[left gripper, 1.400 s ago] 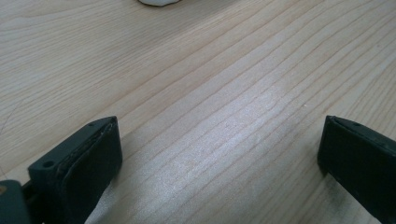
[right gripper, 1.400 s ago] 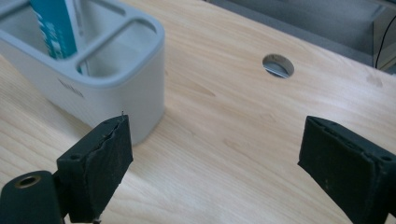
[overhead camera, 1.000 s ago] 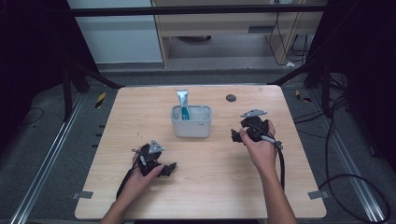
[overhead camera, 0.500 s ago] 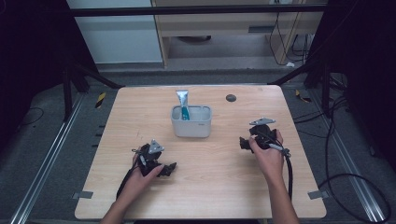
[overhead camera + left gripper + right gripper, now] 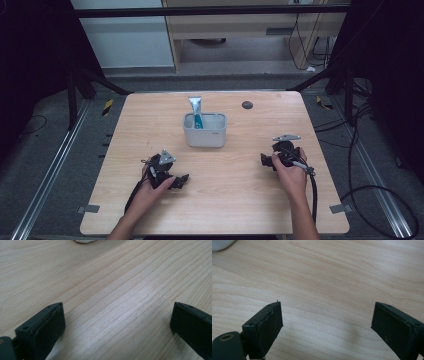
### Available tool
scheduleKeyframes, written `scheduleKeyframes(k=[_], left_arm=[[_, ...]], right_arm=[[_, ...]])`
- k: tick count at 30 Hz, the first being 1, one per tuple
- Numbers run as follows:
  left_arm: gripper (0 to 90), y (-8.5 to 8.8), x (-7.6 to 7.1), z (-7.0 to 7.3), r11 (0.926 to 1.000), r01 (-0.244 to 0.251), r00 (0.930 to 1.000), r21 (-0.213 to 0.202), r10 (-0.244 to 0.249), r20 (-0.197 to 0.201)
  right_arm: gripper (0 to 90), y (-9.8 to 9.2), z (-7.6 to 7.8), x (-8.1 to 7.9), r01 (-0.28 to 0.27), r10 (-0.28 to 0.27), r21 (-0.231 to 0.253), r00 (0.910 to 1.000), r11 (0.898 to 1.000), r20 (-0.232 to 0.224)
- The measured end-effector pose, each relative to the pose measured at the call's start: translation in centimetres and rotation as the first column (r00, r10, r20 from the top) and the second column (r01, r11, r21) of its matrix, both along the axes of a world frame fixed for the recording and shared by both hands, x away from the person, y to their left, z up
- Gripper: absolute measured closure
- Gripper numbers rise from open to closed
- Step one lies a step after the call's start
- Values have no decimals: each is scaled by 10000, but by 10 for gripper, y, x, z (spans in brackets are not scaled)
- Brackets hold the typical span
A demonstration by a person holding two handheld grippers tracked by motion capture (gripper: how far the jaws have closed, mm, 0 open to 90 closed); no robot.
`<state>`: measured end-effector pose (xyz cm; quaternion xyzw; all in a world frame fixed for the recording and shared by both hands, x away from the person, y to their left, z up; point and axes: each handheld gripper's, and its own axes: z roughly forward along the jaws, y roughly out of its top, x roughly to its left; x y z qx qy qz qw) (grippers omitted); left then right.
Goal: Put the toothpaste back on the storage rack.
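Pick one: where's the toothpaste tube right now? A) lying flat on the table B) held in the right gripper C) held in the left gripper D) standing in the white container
D: in the high view the toothpaste tube stands upright in the white container at mid-table, while the left gripper and right gripper sit apart from it, jaws open over bare wood.

your forearms are bare, no sleeves. each black gripper, left point(image 5: 181, 180) and right point(image 5: 264, 161), carries a grey three-cornered plate, a trailing black cable and flat, worn pads with screw holes.
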<state>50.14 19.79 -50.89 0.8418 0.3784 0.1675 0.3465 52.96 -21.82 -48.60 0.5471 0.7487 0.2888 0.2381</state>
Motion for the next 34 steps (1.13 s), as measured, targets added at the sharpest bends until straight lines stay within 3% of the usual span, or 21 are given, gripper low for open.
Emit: scheduleKeyframes(k=[9, 20, 24, 30, 34], left_arm=[[0, 0, 0, 0, 10000, -10, 10000, -5, 10, -6], [0, 0, 0, 0, 10000, -13, 10000, -9, 13, -9], [0, 0, 0, 0, 10000, -11, 10000, -9, 11, -8], [0, 0, 0, 0, 10000, -15, 10000, -11, 15, -10], [0, 0, 0, 0, 10000, -23, 10000, -18, 23, -11]], right_arm=[[98, -19, -11, -4, 670, -665, 513, 9977, 9964, -103], [94, -22, -19, -3, 1004, -996, 537, 9949, 9935, -177], [78, -21, -20, -2, 983, -979, 492, 9951, 9939, -101], [34, -19, -26, -2, 1018, -1037, 506, 9939, 9935, 375], [21, -18, -26, -3, 1112, -1131, 522, 9930, 9924, 351]])
